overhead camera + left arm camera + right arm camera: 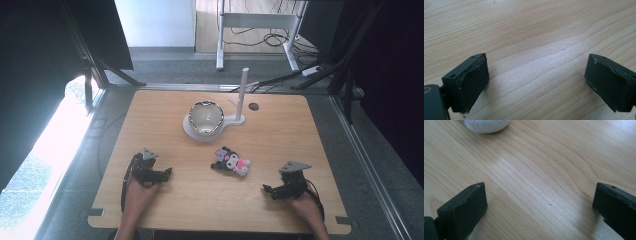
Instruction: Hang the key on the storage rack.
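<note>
On the left, the left hand-held gripper (162, 176) rests low on the table (280, 135), held by the person's left hand (136, 192), its jaws pointing toward the middle of the table. In the left gripper view its two black jaws stand wide apart with nothing but bare wood grain between them; nothing is clamped.

To the right of that hand-held gripper, and slightly farther from the person, lies the plush toy (230, 161), a small black, white and pink figure lying on its side on the table. It sits between the two hand-held grippers, near both but touching neither, a little closer to the left one's jaw tips. Beyond the plush toy, farther from the person, stands a shiny metal bowl (205, 116) on a white stand (235, 120) with an upright pale post (243, 90); this is well apart from both hand-held grippers.

On the right, the right hand-held gripper (268, 190) is held by the right hand (306, 205) near the table's near edge, its jaws pointing left. The plush toy lies to its left and farther from the person. In the right gripper view its jaws are spread wide over bare wood, holding nothing; a white rounded shape (486, 125) shows at the top edge, ahead of the jaws and well clear of them.
</note>
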